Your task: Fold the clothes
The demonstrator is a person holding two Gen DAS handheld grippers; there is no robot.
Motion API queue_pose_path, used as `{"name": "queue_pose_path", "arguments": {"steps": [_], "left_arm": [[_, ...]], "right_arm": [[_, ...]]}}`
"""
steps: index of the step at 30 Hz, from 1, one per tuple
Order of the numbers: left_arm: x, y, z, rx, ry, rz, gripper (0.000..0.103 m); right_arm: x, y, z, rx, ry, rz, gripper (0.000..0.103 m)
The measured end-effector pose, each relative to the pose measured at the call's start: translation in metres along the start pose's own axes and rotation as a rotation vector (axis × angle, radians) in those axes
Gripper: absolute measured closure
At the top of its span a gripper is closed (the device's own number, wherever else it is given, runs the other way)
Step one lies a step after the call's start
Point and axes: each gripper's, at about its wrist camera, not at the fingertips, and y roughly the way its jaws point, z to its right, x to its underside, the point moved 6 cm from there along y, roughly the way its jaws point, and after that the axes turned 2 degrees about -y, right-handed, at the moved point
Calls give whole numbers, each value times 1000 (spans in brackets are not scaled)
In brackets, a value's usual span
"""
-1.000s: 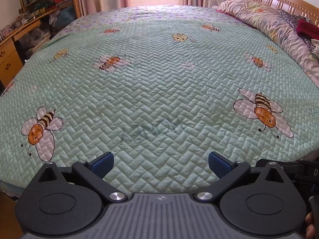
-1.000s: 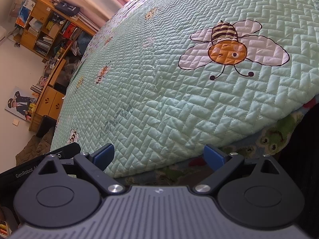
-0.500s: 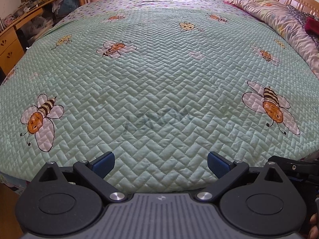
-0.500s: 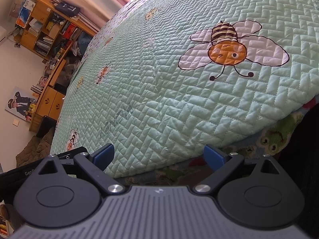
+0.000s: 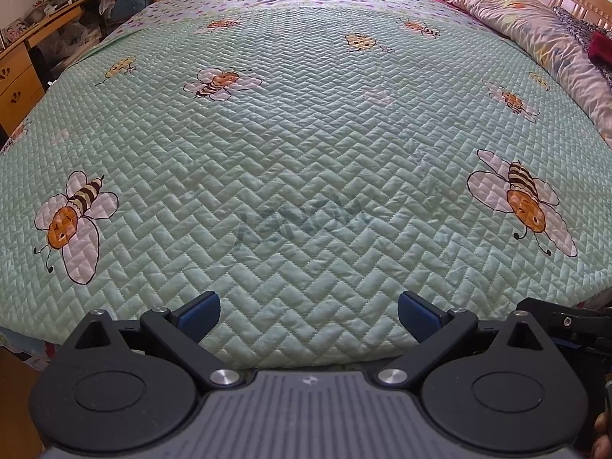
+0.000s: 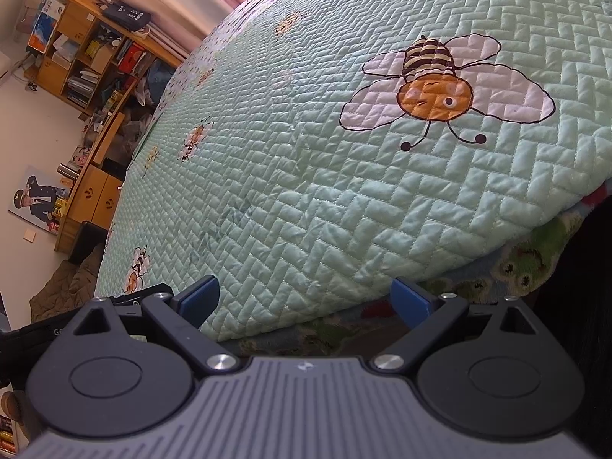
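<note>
Quilted green bedspread fills both views; I see no garment to fold or judge for grip. Left gripper and right gripper, lower centre, gape wide, holding nothing.

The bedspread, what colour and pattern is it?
The bedspread is pale mint green, quilted in a herringbone stitch, with cartoon bees; the left wrist view shows it best.
</note>
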Motion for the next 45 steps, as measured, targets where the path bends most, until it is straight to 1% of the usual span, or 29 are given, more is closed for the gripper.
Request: {"name": "queue_pose_path", "arguments": {"steps": [7, 24, 34, 38, 43, 45], "left_arm": [[1, 4, 4, -20, 15, -9, 3], [6, 12, 24, -76, 89, -31, 3], [-1, 19, 56, -49, 159, -39, 3], [-4, 22, 69, -39, 188, -42, 3], [-9, 27, 87, -31, 224, -46, 3], [-13, 30, 97, -35, 240, -48, 3]], "right_arm": [[1, 1, 1, 3, 6, -6, 7], [-1, 0, 5, 3, 18, -7, 7], [-2, -1, 10, 28, 15, -3, 7], [-7, -5, 17, 78, 4, 26, 7], [-19, -18, 31, 134, 17, 112, 7], [-24, -22, 40, 139, 40, 137, 7]]}}
